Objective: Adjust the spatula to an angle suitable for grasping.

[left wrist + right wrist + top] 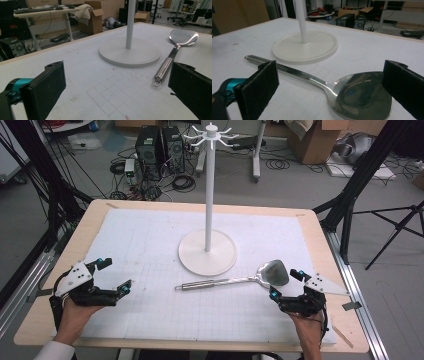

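Flat on the white gridded mat of the tabletop lies a steel serving spoon, its bowl toward the person's right and its slim handle running leftward to a small hanging loop at the end. Just behind it stands a white rack, a tall post on a round base with short hooks at its top; the spoon's handle passes close in front of that base without touching it. The right gripper is held low at the near right corner, its jaws spread wide with nothing pinched. In the right gripper view the spoon's bowl lies on the mat right between and just ahead of the two black pads, nearer the right-hand pad, while the handle slants away past the left-hand pad toward the rack's base; neither pad touches the metal. The left gripper sits at the near left of the mat, well apart from the spoon, its jaws likewise spread and empty. In the left gripper view the handle's loop end lies ahead, near the right-hand pad, with bare mat between the pads.
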### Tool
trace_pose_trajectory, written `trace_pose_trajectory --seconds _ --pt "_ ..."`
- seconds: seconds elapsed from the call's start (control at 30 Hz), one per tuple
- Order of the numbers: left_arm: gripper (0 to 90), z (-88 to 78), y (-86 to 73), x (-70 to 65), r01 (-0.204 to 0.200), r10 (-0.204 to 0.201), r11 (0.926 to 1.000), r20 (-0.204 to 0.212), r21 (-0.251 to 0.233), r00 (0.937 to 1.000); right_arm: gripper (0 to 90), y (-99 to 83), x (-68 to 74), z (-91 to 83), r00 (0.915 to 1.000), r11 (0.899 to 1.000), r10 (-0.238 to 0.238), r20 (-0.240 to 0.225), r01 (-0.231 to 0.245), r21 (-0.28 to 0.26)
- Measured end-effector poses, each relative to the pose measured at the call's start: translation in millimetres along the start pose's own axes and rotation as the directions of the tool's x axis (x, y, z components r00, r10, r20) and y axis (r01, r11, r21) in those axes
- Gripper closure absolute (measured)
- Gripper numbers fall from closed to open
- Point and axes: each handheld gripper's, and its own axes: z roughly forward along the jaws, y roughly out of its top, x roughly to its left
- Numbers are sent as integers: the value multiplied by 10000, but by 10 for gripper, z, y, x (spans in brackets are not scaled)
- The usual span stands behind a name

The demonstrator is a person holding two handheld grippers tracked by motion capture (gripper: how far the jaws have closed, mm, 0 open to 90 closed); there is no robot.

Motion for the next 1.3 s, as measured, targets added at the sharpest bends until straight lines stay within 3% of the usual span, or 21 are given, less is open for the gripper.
trace_pose_trajectory --seconds 0.5,0.8,0.93,1.0,1.23,1.3 --pt "17 -12 -3 4 3 -3 10000 -30 -41 10000 3 25 11 19 10000 10000 -73 68 72 66" --pt "18 -9 -9 -5 -16 16 10000 2 -7 10000 3 157 70 66 9973 9977 -666 -318 670 119" --pt "17 -7 -9 -10 -3 3 10000 53 -16 10000 7 225 71 86 9969 9974 -642 -445 656 303" --pt "17 -4 -10 -12 -45 45 10000 42 15 10000 70 264 74 94 9948 9964 -747 -697 774 360" --pt "17 3 -12 -17 -60 59 10000 62 46 10000 73 388 39 185 9918 9912 -885 -919 968 904" --pt "17 0 -13 -15 -44 44 10000 23 28 10000 183 422 23 202 9913 9911 -801 -1047 904 979"
